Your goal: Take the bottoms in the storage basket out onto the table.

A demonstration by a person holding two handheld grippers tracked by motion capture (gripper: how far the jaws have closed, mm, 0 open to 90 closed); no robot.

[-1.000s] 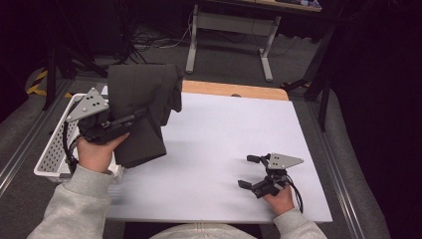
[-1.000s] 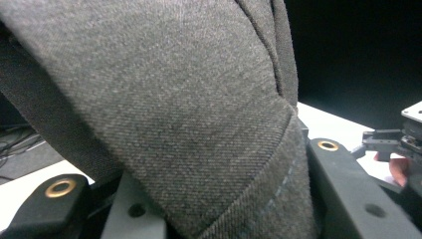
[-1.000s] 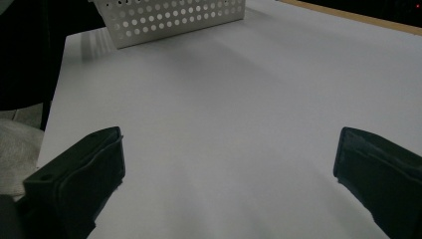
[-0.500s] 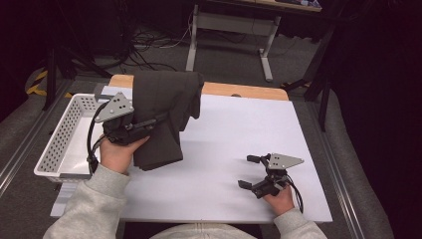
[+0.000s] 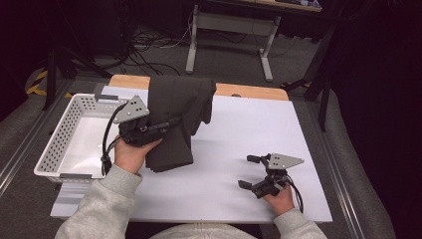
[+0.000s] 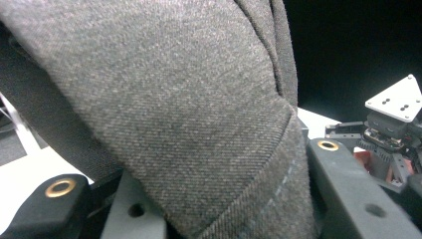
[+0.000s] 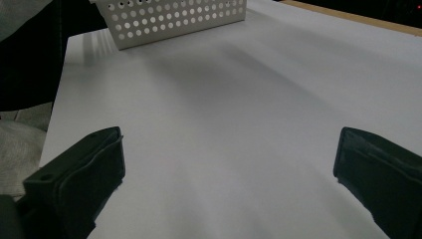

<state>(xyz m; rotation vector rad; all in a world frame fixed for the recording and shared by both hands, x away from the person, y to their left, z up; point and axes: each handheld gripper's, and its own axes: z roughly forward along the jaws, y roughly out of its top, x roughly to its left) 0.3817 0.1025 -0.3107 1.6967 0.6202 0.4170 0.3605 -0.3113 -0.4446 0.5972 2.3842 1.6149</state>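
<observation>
From above, the left gripper (image 5: 169, 122) is raised over the left part of the white table (image 5: 229, 199), its jaws closed on a dark grey cloth (image 5: 176, 107). The cloth hangs from the jaws in a long fold, and its lower end rests on the table just beside a white perforated basket (image 5: 54, 149) at the left edge. The right gripper (image 5: 248, 172) lies low on the table near the front right, well apart from the cloth, with its jaws spread wide and nothing between them.

Along the left gripper's own jaws, the cloth (image 6: 164, 114) is pinched between the two black jaws, and the other gripper shows at the far right.

Along the right gripper's jaws, bare table (image 7: 234, 124) lies between two widely parted jaws, with the basket (image 7: 174, 20) at the top.
</observation>
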